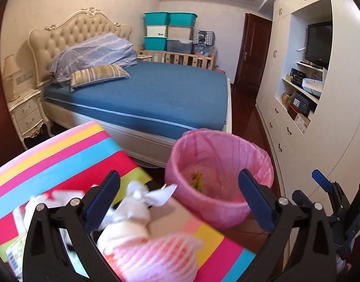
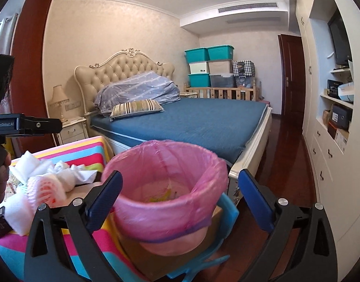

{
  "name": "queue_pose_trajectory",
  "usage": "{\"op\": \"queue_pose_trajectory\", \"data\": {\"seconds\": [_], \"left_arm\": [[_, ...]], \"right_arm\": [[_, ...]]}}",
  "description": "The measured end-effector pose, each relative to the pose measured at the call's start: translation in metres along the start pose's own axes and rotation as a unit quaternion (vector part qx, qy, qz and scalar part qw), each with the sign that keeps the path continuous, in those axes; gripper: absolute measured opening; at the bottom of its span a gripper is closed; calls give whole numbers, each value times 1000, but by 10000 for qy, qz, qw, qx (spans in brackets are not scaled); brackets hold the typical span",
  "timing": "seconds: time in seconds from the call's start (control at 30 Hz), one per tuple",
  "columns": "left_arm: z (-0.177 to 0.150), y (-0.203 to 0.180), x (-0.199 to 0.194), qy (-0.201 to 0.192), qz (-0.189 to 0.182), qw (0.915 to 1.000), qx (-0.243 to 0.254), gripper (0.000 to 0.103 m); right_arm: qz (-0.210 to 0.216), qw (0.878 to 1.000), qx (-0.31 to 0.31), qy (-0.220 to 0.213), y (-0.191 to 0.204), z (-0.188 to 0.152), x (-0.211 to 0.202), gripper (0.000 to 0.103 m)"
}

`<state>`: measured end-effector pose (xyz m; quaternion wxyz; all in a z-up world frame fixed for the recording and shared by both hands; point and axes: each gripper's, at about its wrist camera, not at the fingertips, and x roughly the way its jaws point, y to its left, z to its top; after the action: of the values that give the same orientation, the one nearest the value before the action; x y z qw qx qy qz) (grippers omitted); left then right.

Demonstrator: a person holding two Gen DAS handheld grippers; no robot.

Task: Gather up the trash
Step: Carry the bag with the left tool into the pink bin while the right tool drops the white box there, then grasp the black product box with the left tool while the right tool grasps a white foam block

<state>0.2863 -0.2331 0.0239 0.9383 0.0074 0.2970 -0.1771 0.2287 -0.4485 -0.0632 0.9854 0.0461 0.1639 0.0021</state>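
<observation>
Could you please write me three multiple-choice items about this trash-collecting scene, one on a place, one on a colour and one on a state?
1. Where does the crumpled white tissue lie?
A. on the striped surface
B. on the bed
C. inside the bin

2. What colour is the liner of the trash bin?
A. black
B. pink
C. green

3. How does the left gripper stand?
A. shut on the tissue
B. shut on the bin rim
C. open, holding nothing

Answers:
1 A, the tissue sits with the foam fruit net on the striped surface beside the bin.
2 B, a pink bag drapes over the rim.
3 C, its fingers are spread wide apart.
</observation>
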Motion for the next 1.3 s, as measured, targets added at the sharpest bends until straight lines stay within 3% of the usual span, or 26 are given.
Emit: {"op": "queue_pose_trajectory", "data": {"seconds": [0.37,0.73,1.3], "left_arm": [[-63,37,-83,-231,479,9984,176,97],[-135,97,-156,-162,1070,9941,-95,98],[-205,111,-144,754,1208,9898,-89,98]], "right_arm": [[451,9980,-258,356,53,-27,-28,93],[976,9925,-379,633,94,-41,-33,93],[1695,9766,-1013,850,170,-54,-54,93]]}}
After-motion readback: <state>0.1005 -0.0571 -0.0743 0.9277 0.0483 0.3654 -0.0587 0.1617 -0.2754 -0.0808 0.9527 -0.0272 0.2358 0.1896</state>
